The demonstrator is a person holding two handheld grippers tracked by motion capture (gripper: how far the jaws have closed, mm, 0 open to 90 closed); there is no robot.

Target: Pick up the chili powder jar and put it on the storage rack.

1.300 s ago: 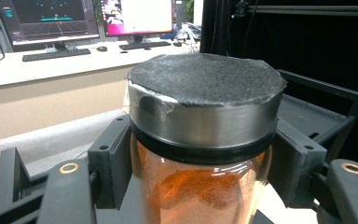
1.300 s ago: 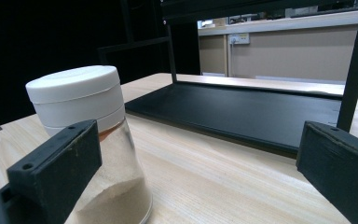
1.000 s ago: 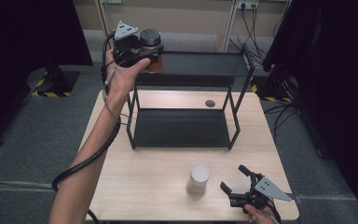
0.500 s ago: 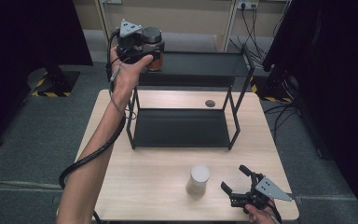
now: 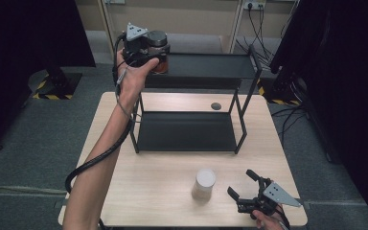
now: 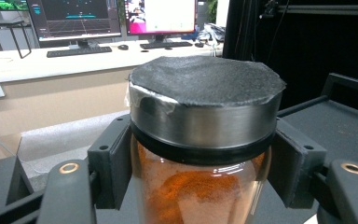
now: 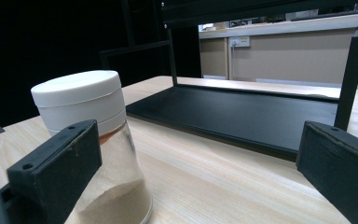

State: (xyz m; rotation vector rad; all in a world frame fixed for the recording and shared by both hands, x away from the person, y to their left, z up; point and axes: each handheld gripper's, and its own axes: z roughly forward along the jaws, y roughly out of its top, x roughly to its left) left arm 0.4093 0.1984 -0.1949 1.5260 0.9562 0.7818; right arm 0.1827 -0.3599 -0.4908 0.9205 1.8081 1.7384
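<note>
A glass jar of orange powder (image 5: pixel 159 45) with a dark metal lid sits between the jaws of my left gripper (image 5: pixel 148 52), which is shut on it just below the lid (image 6: pixel 205 79). The jar is upright at the left end of the black rack's top shelf (image 5: pixel 211 64); whether it touches the shelf I cannot tell. Near the table's front right, my right gripper (image 5: pixel 240 183) stands open and low. A white-lidded jar of pale powder (image 5: pixel 204 183) stands just left of it, close to the left jaw in the right gripper view (image 7: pixel 91 140), with nothing gripped.
The two-tier black rack stands mid-table, its lower shelf (image 5: pixel 187 132) bare. A small dark round spot (image 5: pixel 215 106) lies on the wooden table (image 5: pixel 148 191) behind the rack. Cables and dark curtains surround the table.
My left hand has edged the orange jar slightly right, toward the top shelf. The right gripper and the white-lidded jar have not moved.
</note>
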